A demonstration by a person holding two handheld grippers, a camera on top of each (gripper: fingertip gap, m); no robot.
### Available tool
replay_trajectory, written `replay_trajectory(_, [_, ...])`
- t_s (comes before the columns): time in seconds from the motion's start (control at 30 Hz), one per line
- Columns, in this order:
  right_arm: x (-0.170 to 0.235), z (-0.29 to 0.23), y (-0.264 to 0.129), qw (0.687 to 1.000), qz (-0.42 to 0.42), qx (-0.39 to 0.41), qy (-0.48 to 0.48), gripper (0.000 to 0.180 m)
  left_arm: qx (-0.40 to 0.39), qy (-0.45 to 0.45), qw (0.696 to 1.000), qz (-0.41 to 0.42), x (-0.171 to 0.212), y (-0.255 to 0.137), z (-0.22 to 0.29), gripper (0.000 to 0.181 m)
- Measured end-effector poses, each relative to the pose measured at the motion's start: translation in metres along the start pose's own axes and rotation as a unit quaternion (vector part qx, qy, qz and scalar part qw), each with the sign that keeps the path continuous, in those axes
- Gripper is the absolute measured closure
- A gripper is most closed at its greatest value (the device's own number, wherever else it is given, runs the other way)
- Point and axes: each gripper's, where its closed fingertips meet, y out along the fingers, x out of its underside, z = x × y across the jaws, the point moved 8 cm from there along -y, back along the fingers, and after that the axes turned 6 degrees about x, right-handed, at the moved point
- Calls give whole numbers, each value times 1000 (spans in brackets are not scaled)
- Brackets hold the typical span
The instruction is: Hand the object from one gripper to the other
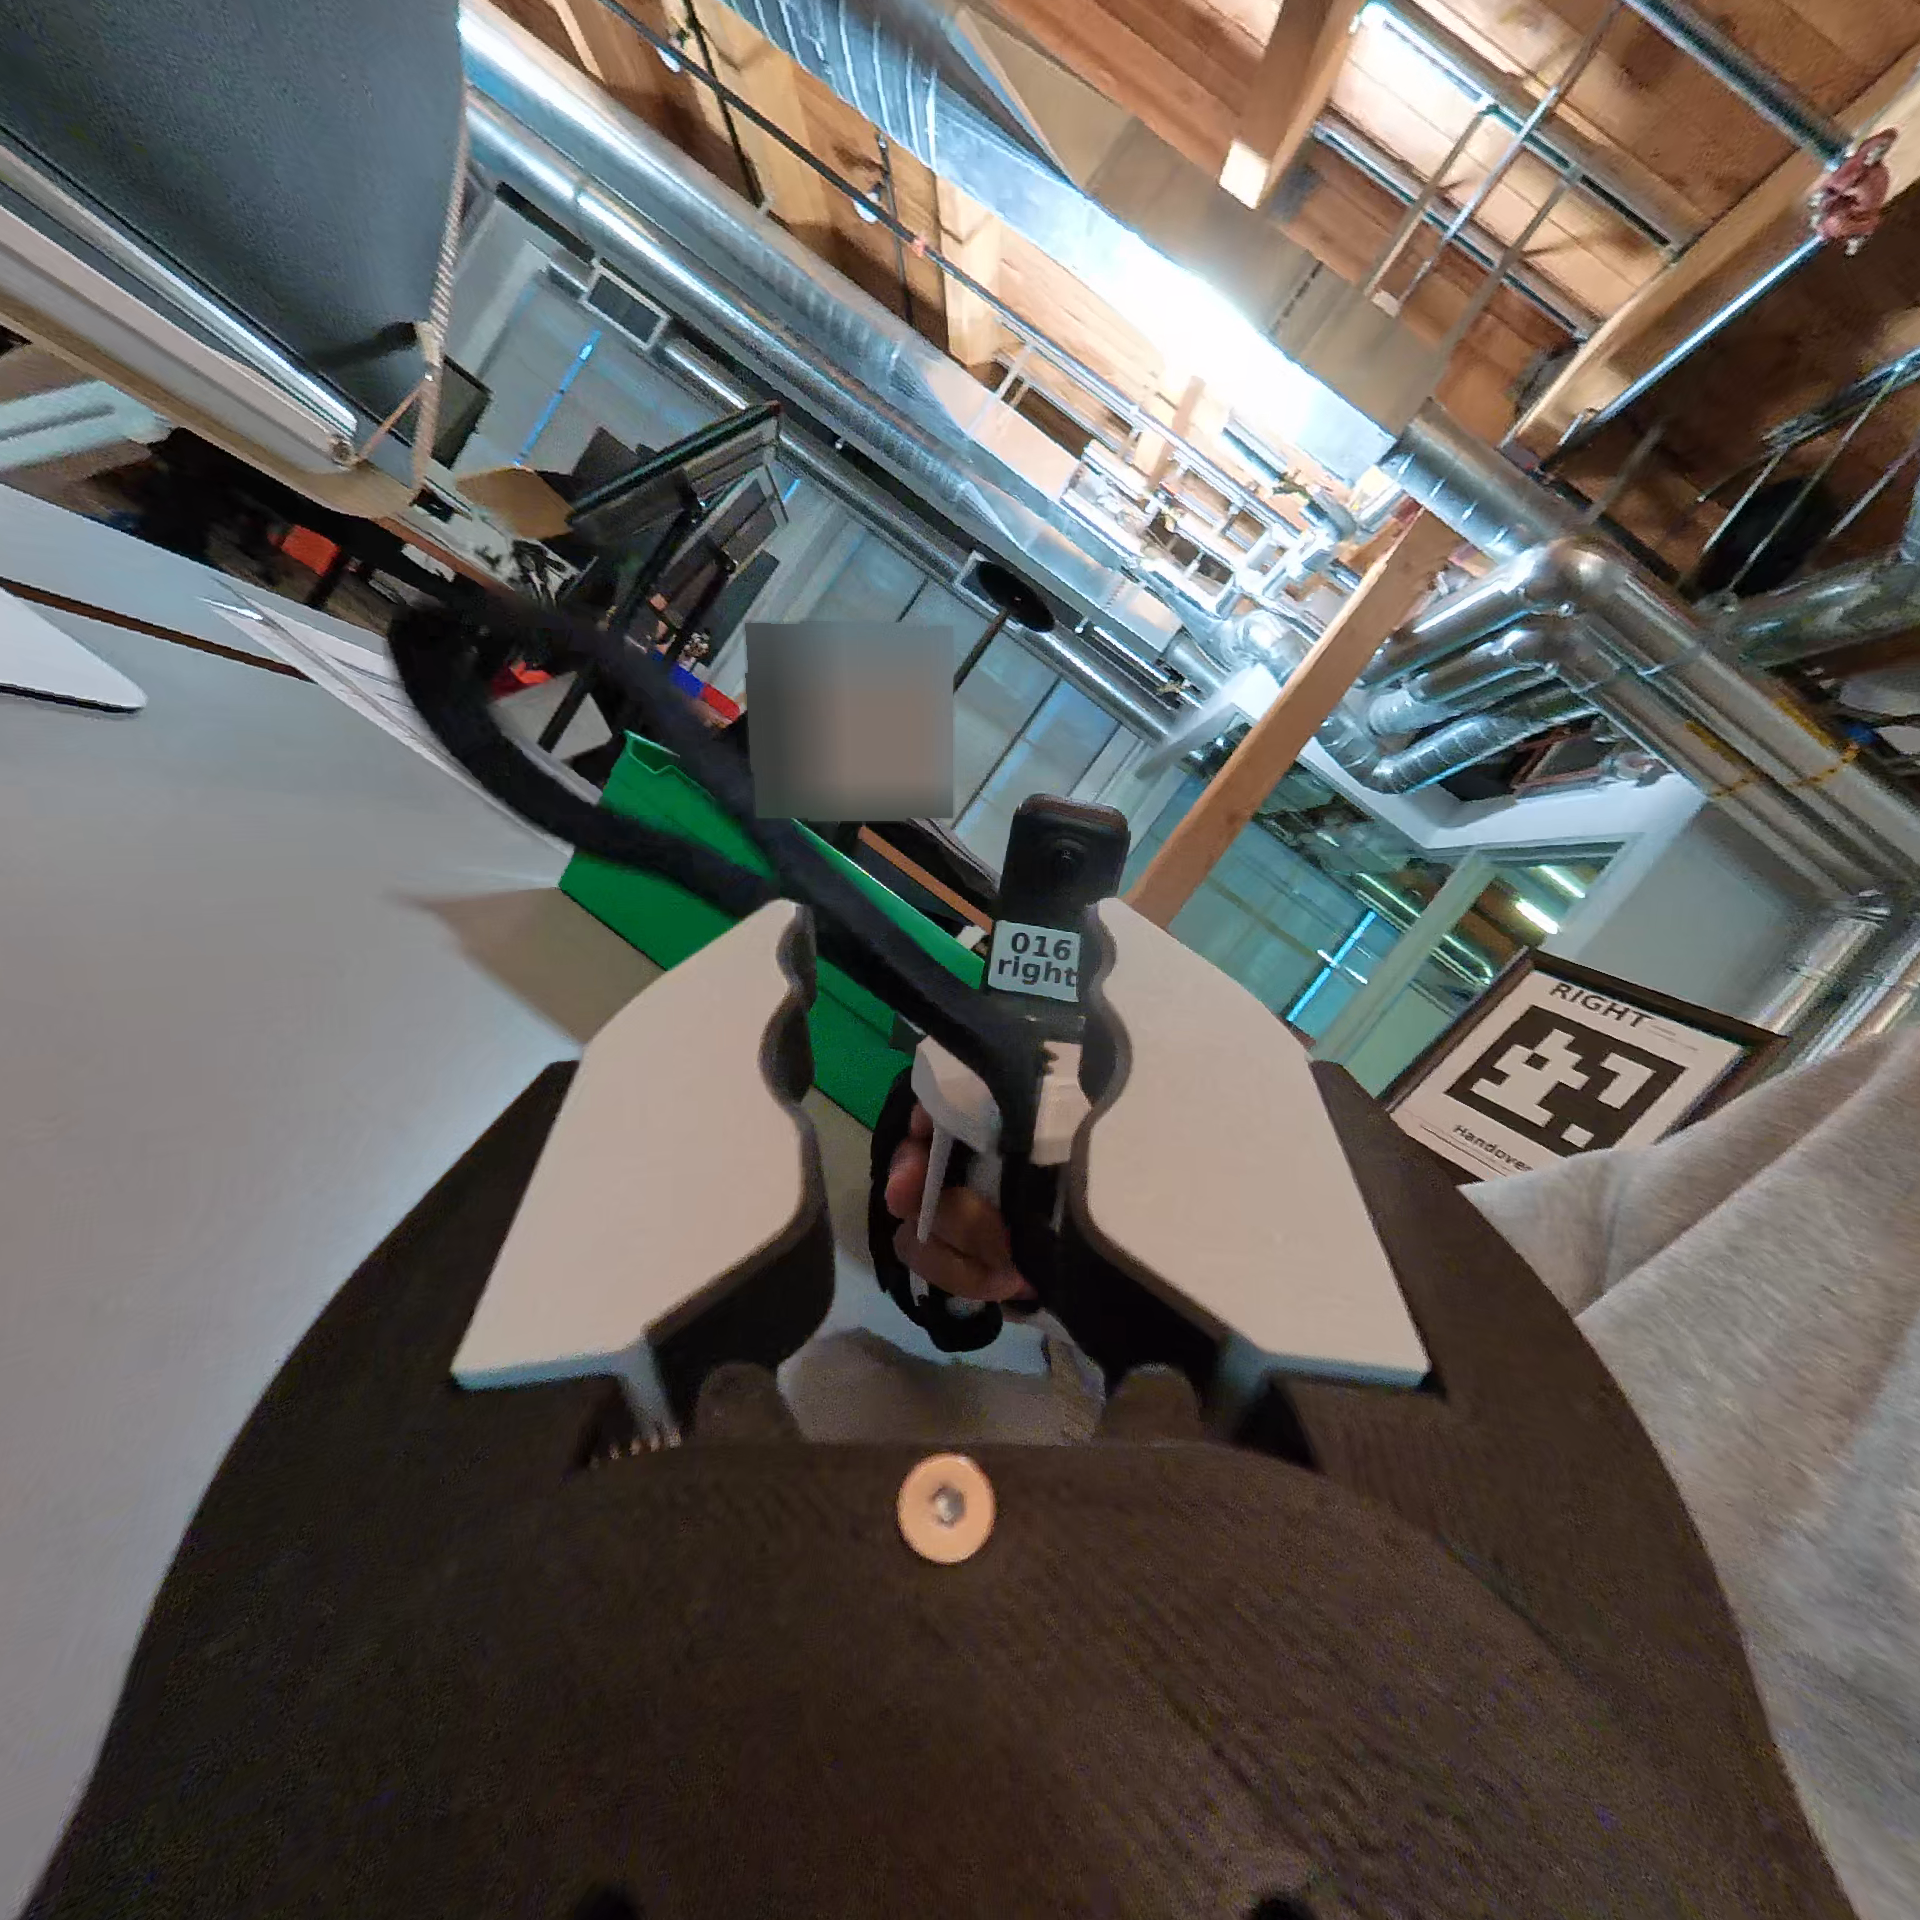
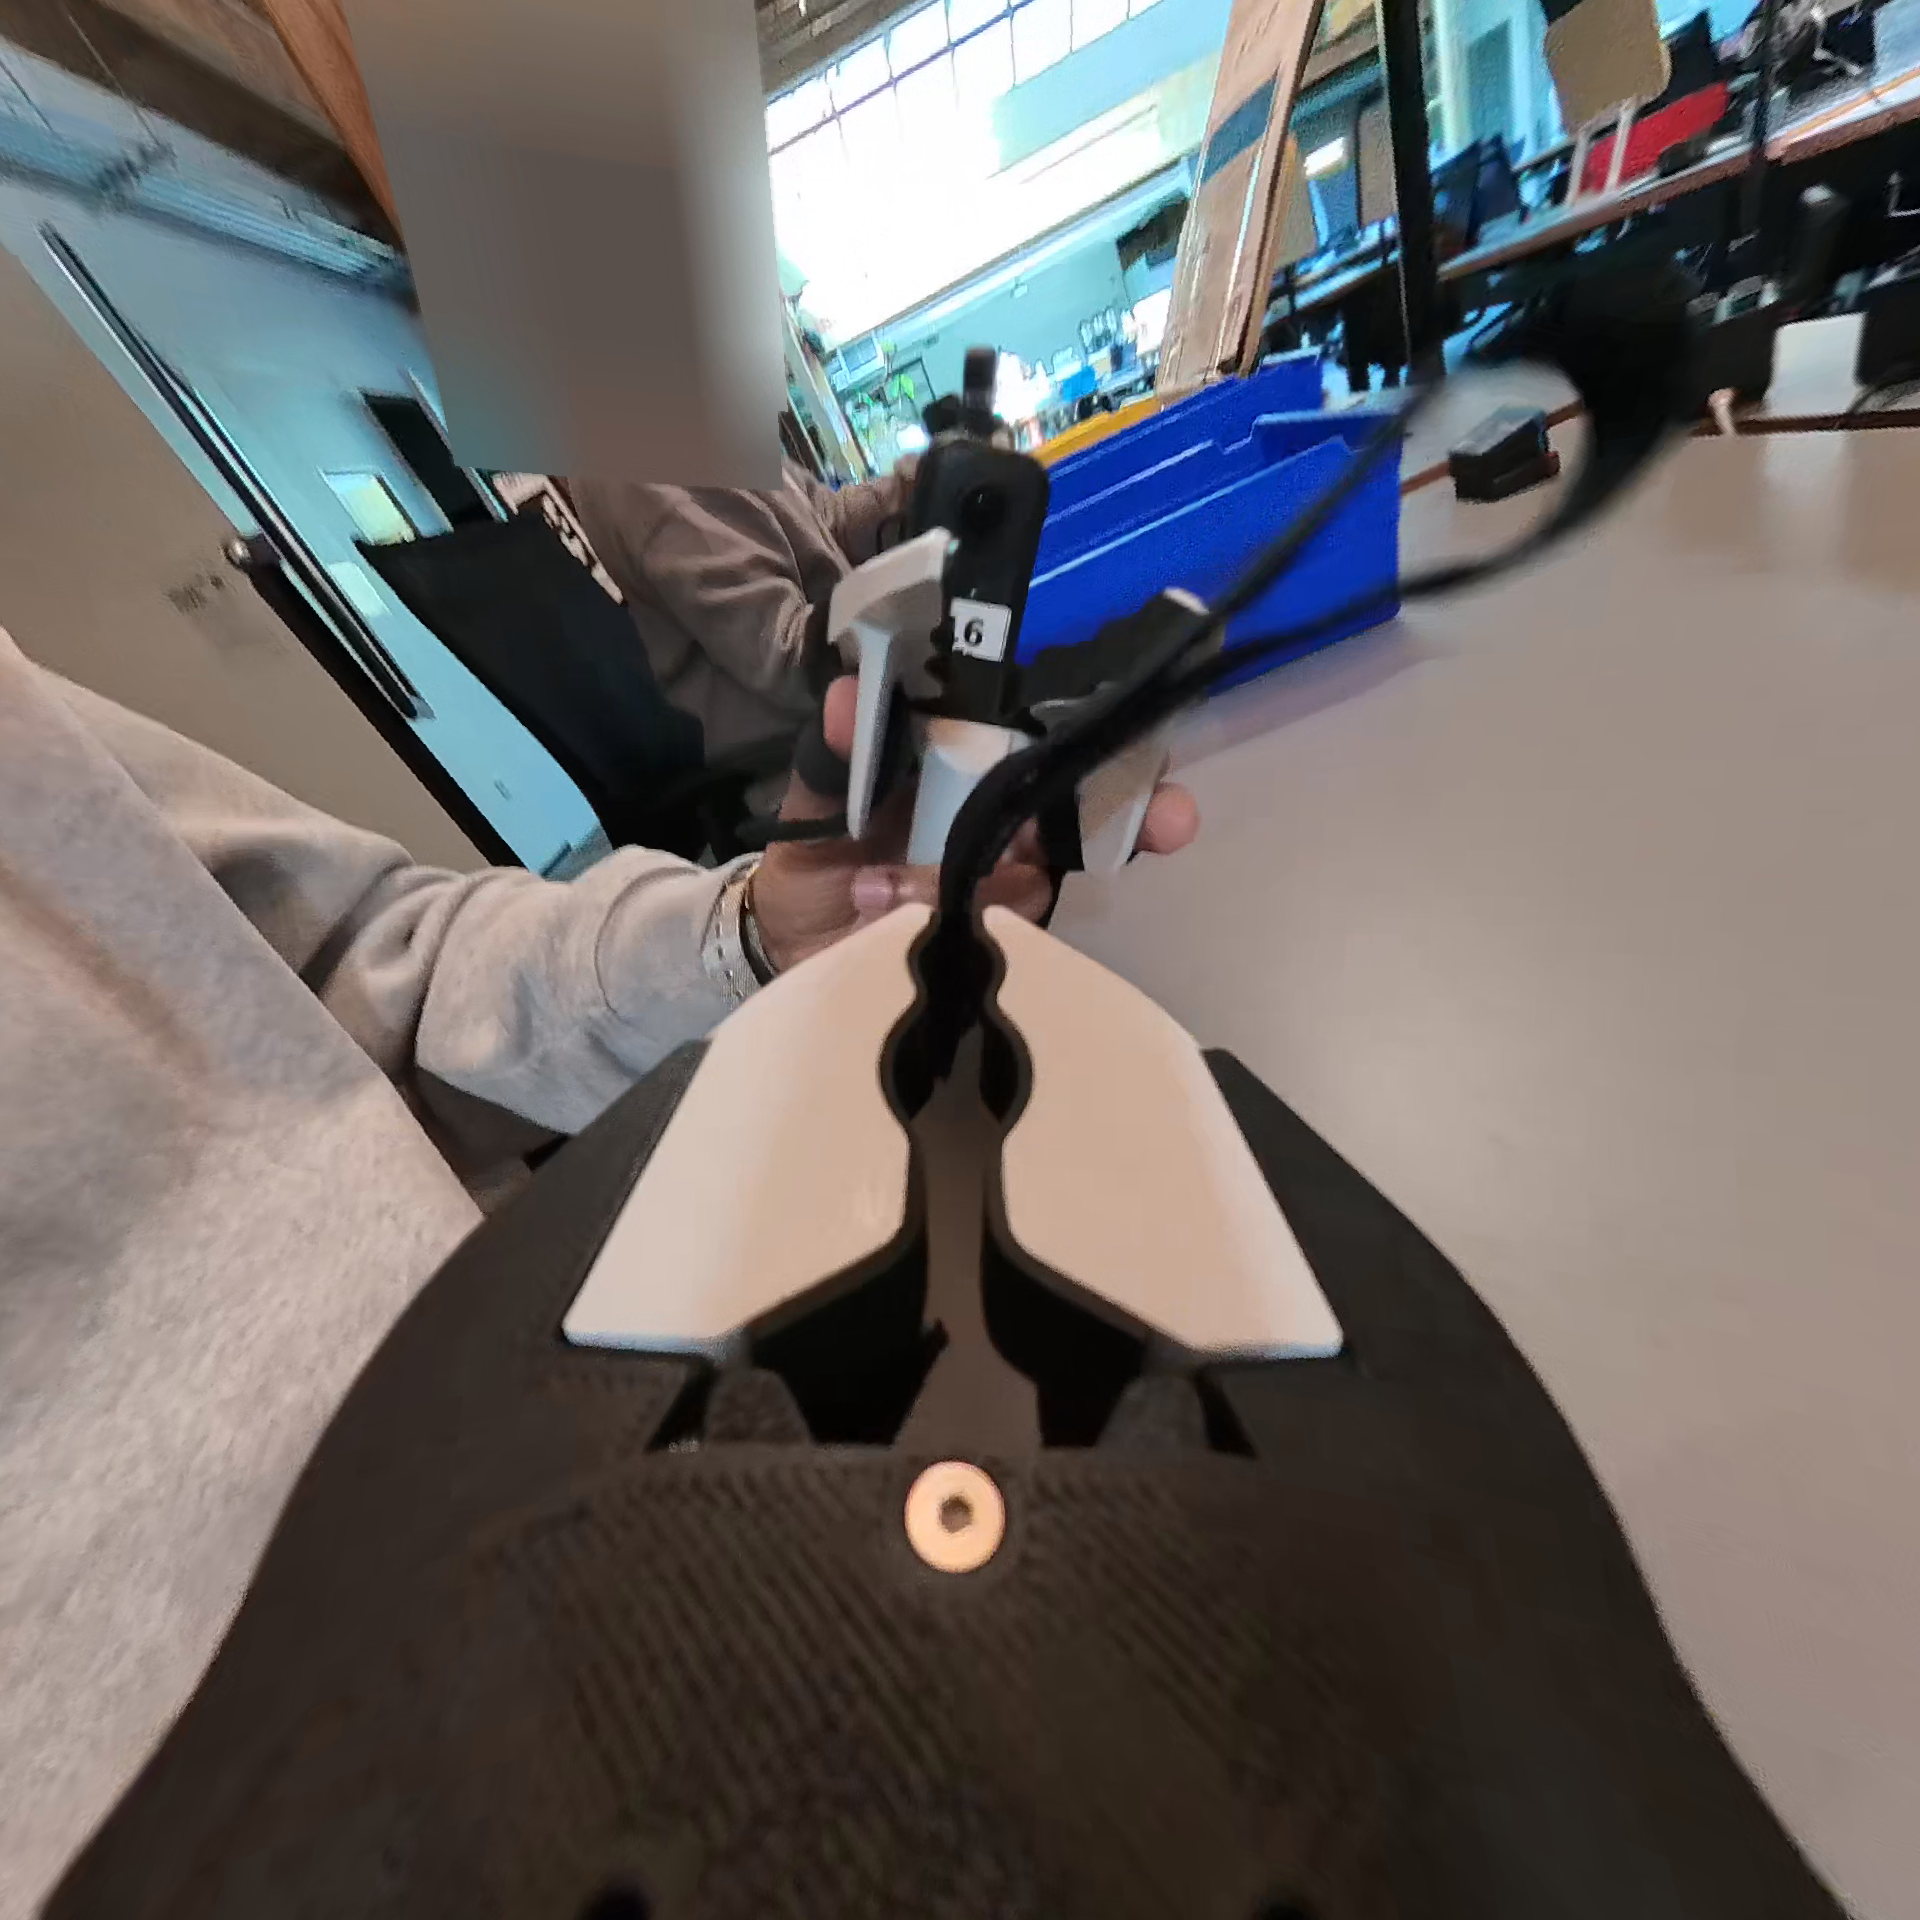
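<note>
Right wrist view: right gripper (image 2: 956, 935) clamps black braided cable (image 2: 1049, 779) | left gripper (image 1: 940, 935) spread apart, cable passing between its fingers above grey table (image 1: 208, 987) | handover judged unfinished.

Bare grey table (image 2: 1558, 935) right of the tongs; blue bins (image 2: 1226, 520) and looping black cable (image 2: 1507, 520) beyond.
</note>
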Motion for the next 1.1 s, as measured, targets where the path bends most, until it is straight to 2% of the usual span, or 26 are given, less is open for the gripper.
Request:
replay_trajectory(0.3, [-11,10,-16,996,66,-6,55,175,-17,14,999,-26,4,2,-1,137])
replay_trajectory(0.5, [-14,6,-19,989,81,-72,101,176,-84,110,990,-36,2,3,1,114])
replay_trajectory(0.73, [-17,2,-22,963,94,-180,179,175,-182,271,941,-93,4,7,5,83])
replay_trajectory(0.93, [-17,0,-22,937,97,-248,227,175,-200,331,906,-172,20,18,5,81])
replay_trajectory(1.1, [-14,-4,-17,930,71,-271,239,175,-237,404,866,-177,18,18,9,79])
